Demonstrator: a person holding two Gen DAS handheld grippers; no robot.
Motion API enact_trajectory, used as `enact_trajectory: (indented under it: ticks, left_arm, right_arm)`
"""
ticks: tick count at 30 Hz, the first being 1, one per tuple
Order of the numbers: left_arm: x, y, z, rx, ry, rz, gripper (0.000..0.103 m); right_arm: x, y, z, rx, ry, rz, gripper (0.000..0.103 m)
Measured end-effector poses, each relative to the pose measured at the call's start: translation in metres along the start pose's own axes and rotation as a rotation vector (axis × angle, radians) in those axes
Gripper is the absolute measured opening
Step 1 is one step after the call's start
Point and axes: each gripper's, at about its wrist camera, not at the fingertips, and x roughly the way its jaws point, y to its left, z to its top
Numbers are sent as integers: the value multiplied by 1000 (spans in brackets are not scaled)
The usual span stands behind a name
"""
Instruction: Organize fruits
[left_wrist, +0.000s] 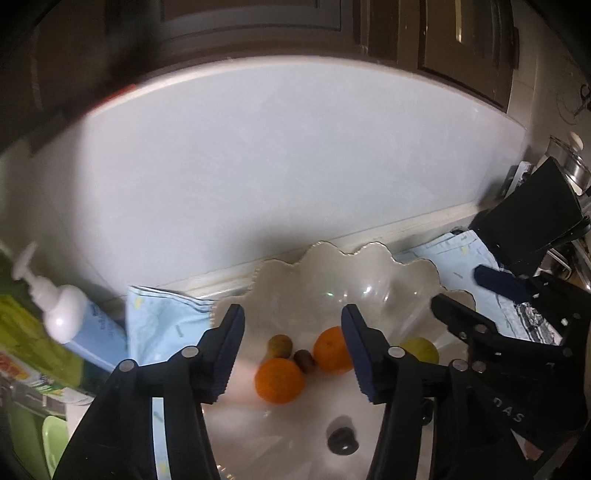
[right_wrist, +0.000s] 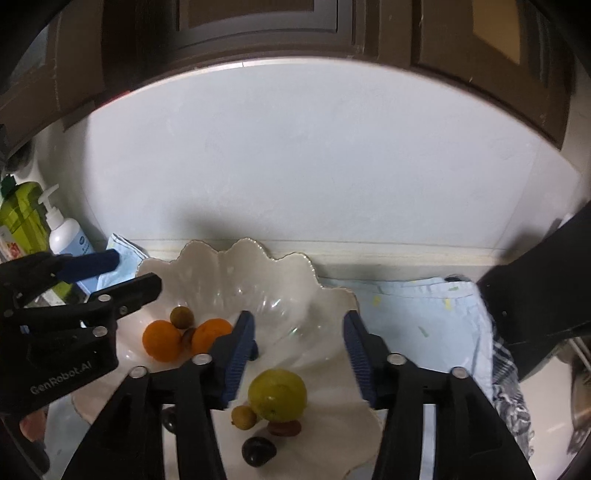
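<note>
A white scalloped bowl (right_wrist: 236, 269) stands on the counter by the wall and holds the fruit. In the right wrist view two oranges (right_wrist: 161, 340), a small brown-green fruit (right_wrist: 181, 316), a yellow-green lemon (right_wrist: 277, 395), a small tan fruit (right_wrist: 243, 417) and a dark plum (right_wrist: 258, 450) lie in it. The bowl (left_wrist: 332, 273) shows in the left wrist view with two oranges (left_wrist: 279, 380). My left gripper (left_wrist: 293, 356) is open and empty above the oranges. My right gripper (right_wrist: 299, 356) is open and empty above the lemon.
A light blue cloth (right_wrist: 417, 314) lies under and to the right of the bowl. A white pump bottle (right_wrist: 64, 229) and a green container (right_wrist: 22, 214) stand at the left. A black object (right_wrist: 535, 288) sits at the right. Dark cabinets hang above.
</note>
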Motion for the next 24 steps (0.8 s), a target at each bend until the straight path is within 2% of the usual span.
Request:
enact_trajectory:
  ticks: [3, 11, 16, 19, 24]
  left_arm:
    - [-17, 2, -6, 0, -29, 37, 61]
    - [-70, 8, -31, -9, -105, 120, 70]
    - [-109, 12, -48, -35, -146, 108, 85]
    - [-130, 13, -61, -29, -182, 132, 94]
    - [-164, 18, -83, -31, -242, 144, 101]
  right_arm:
    - [-16, 3, -3, -11, -27, -19, 57]
    - [-69, 8, -17, 20, -120, -20, 77]
    - [-103, 15, -29, 41, -167, -1, 82]
    - [-128, 22, -40, 43, -201, -7, 84]
    - [-163, 36, -61, 40, -244, -47, 88]
